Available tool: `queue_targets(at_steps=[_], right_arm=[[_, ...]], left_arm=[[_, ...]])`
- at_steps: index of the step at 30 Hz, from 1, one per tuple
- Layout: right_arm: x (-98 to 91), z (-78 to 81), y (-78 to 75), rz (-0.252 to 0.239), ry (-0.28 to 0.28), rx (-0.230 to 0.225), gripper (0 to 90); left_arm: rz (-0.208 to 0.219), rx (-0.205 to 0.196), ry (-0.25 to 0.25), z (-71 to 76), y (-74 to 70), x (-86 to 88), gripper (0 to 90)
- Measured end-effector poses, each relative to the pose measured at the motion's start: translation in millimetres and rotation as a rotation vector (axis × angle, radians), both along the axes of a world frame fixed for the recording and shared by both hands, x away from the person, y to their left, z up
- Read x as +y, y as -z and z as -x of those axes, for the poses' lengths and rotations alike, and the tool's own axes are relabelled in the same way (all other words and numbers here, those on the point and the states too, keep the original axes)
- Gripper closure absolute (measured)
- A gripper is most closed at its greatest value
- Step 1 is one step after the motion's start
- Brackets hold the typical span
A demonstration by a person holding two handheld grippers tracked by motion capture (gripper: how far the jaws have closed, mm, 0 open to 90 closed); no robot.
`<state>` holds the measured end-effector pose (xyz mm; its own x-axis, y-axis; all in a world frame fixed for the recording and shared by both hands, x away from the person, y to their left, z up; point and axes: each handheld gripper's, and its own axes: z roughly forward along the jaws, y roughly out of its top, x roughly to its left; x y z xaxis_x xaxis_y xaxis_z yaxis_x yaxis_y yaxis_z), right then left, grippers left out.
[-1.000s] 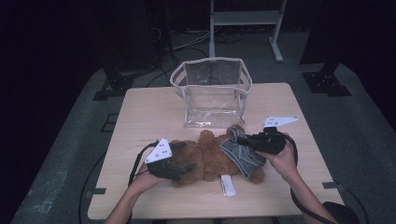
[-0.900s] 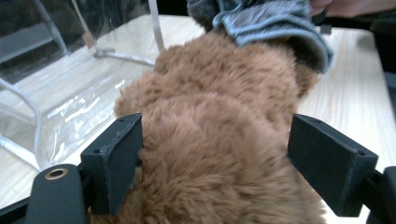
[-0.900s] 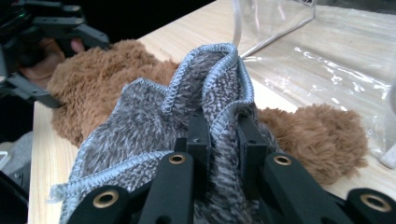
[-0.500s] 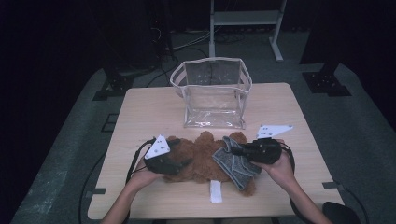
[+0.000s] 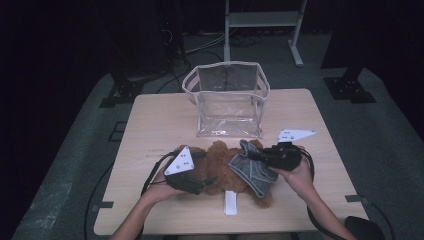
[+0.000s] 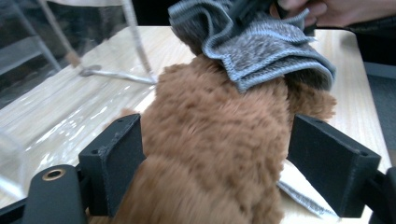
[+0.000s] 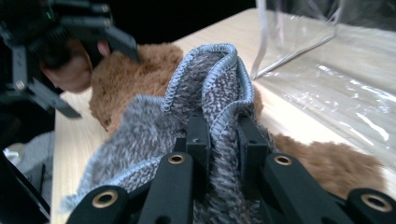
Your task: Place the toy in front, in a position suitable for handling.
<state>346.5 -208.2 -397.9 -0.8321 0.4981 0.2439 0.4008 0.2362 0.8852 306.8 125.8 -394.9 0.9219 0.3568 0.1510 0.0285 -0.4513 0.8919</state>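
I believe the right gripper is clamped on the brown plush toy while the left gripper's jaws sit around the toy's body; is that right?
Not quite: the right gripper is clamped on the grey knitted cloth, not the plush toy, as the right gripper view shows. The left gripper does have its jaws around the toy's body.

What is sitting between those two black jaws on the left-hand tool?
The brown plush toy fills the gap between the left gripper jaws, seen in the left gripper view. A grey cloth drapes over its far end.
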Motion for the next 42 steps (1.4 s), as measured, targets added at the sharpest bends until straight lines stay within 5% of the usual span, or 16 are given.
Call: queue_targets(at_steps=[4,8,16,20,25,29,37,42], right_arm=[[-21.5,3.8,-3.5,-0.045,0.009,0.026,77.9],[-36.0,8.0,-4.4,-0.08,0.006,0.03,77.9],[-55.6,14.2,-10.0,-0.093,0.011,0.018,77.9],[-63.1,14.5,-9.6,-0.1,0.018,0.021,77.9],[-66.4,15.9,-6.4,-0.096,0.021,0.025,78.0],[-65.6,15.3,-4.0,-0.098,0.017,0.031,78.0],[-67.9,13.7,-2.9,-0.103,0.02,0.031,77.9],[-70.9,12.6,-0.2,-0.108,0.028,0.038,77.9]], left_arm=[[-0.006,0.02,0.029,-1.8,-3.5,-13.8,15.5],[-0.059,0.003,0.079,-4.1,-7.2,-40.8,15.0],[-0.099,0.016,0.137,-11.0,-6.1,-74.6,14.5],[-0.185,0.0,0.129,-17.7,-1.2,-87.5,13.3],[-0.238,0.007,0.131,-25.1,-1.2,-94.5,14.1],[-0.303,-0.034,0.1,-32.0,-0.5,-99.1,24.1],[-0.379,-0.004,0.094,-49.6,-1.6,-110.0,11.1],[-0.437,0.021,0.072,-55.4,1.4,-122.5,12.3]])
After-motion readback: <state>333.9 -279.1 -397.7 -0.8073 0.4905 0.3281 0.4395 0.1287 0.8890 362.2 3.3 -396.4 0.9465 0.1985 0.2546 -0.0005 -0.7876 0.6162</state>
